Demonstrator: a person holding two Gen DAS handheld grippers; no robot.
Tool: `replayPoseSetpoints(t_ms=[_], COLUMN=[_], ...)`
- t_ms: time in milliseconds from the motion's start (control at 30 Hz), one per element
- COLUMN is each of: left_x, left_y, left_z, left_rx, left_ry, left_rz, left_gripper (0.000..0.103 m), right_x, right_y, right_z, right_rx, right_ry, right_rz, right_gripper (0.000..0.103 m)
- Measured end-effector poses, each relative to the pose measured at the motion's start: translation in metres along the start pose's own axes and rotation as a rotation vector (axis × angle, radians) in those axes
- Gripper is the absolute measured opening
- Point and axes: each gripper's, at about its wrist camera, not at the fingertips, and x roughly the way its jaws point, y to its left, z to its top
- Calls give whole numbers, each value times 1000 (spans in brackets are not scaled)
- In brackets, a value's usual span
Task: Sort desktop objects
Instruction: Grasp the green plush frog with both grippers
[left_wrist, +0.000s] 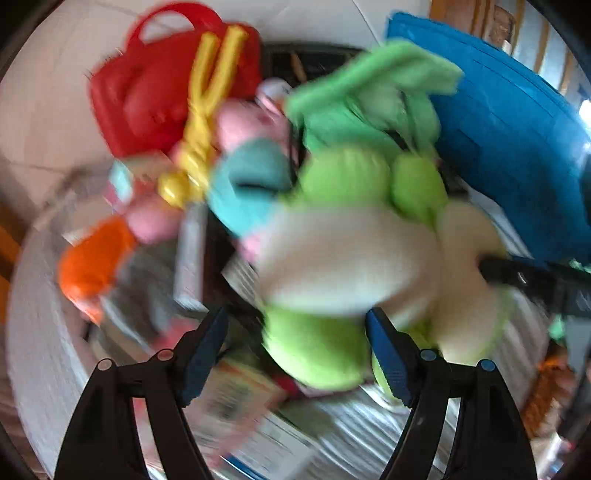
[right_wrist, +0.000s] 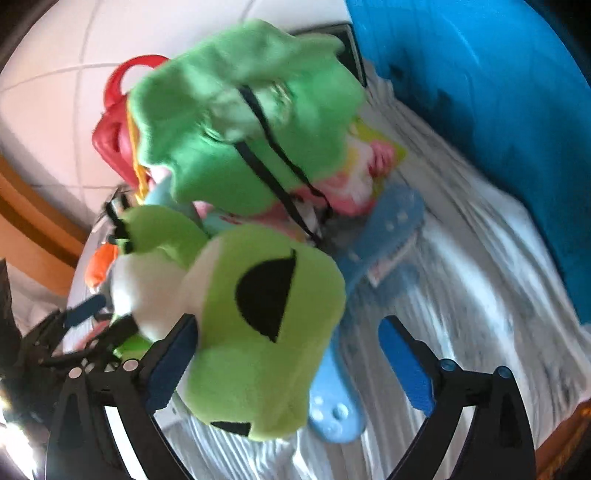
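Left wrist view, blurred by motion, showed your left gripper (left_wrist: 295, 347) with its jaws spread apart above the pile; the lime-and-white plush toy (left_wrist: 343, 251) lay partly between the blue pads (left_wrist: 388, 354), but you could not tell whether either pad touched it. At the far left sat a red plastic case (left_wrist: 147, 99) with yellow toy scissors (left_wrist: 207, 110) lying across it, and nearer, an orange piece (left_wrist: 92, 266). Toward the middle were pink and teal soft items (left_wrist: 251, 177), then a darker green cloth (left_wrist: 369, 96) beyond the plush, and at the far right a blue bin (left_wrist: 517, 147). Right wrist view showed your right gripper (right_wrist: 291, 362) open wide: the plush toy's head (right_wrist: 266, 325), with its black eye patch, touched the left pad, while the right pad stood clear of it. A light blue flat plastic piece (right_wrist: 369, 266) lay under the toy on the striped white cloth (right_wrist: 480, 277), with the blue bin (right_wrist: 498, 92) at the far right.
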Motion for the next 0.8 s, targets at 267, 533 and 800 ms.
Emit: replayPoseSetpoints(t_ms=[267, 533, 800], left_x=[-15, 10, 24], left_y=[-26, -34, -43], left_z=[-4, 15, 13], left_rx=[119, 198, 226], left_ry=[-36, 27, -3], left_rz=[67, 74, 33], left_gripper=[77, 77, 72], right_x=[-29, 0, 29], right_y=[-9, 2, 10], right_z=[-7, -17, -20], right_rx=[39, 120, 91], right_ry=[-13, 50, 88], right_rz=[-49, 28, -15], right_gripper=[103, 103, 80])
